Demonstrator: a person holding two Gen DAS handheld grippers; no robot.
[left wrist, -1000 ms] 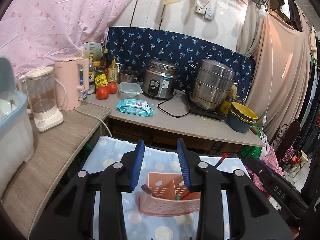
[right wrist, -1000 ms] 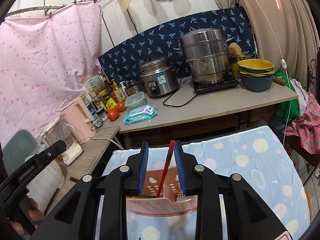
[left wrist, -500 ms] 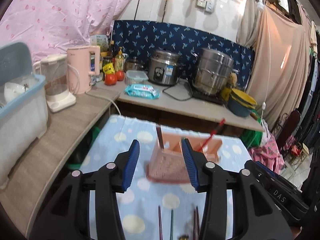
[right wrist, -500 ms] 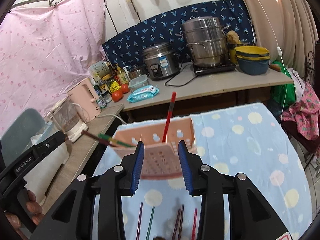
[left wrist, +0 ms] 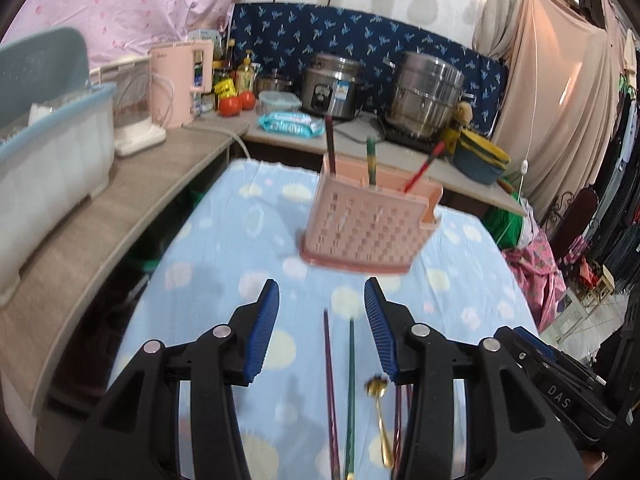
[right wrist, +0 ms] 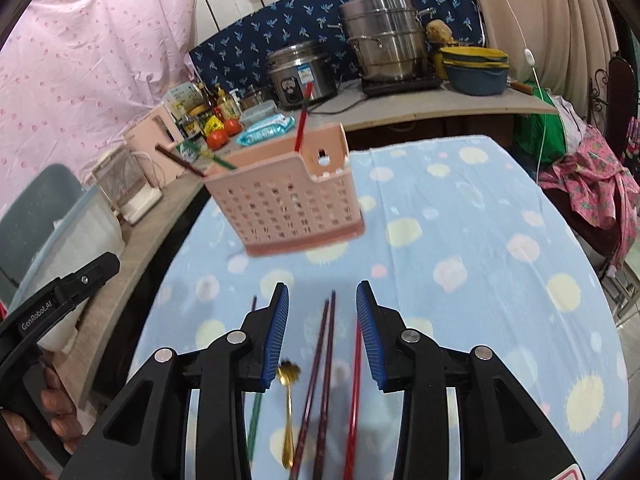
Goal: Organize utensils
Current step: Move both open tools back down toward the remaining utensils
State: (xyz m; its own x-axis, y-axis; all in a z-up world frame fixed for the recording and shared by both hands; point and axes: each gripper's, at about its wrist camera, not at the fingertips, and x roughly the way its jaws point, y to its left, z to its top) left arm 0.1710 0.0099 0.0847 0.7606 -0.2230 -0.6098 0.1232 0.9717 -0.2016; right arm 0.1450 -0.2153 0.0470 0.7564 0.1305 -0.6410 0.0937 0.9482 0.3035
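Note:
A pink perforated utensil basket [left wrist: 370, 224] [right wrist: 286, 200] stands on the blue spotted cloth [left wrist: 224, 236] and holds a dark brown, a green and a red chopstick. Loose on the cloth near me lie a purple chopstick [left wrist: 329, 380], a green chopstick [left wrist: 351, 392], a small gold spoon [left wrist: 379, 420] [right wrist: 287, 404], dark purple chopsticks [right wrist: 320, 380] and a red chopstick [right wrist: 354, 392]. My left gripper [left wrist: 322, 324] is open and empty above the loose utensils. My right gripper [right wrist: 322, 328] is open and empty over them too.
A wooden counter runs along the left with a blue-lidded plastic box [left wrist: 44, 152], a blender and a pink kettle [left wrist: 178, 80]. The back counter holds tomatoes, a rice cooker [left wrist: 330, 86], a steel steamer pot [left wrist: 426, 96] and stacked bowls [right wrist: 474, 66]. Clothes hang at the right.
Both grippers have pulled back and away from the basket, which now stands farther off on the cloth. The loose chopsticks and spoon have come into view below the fingers.

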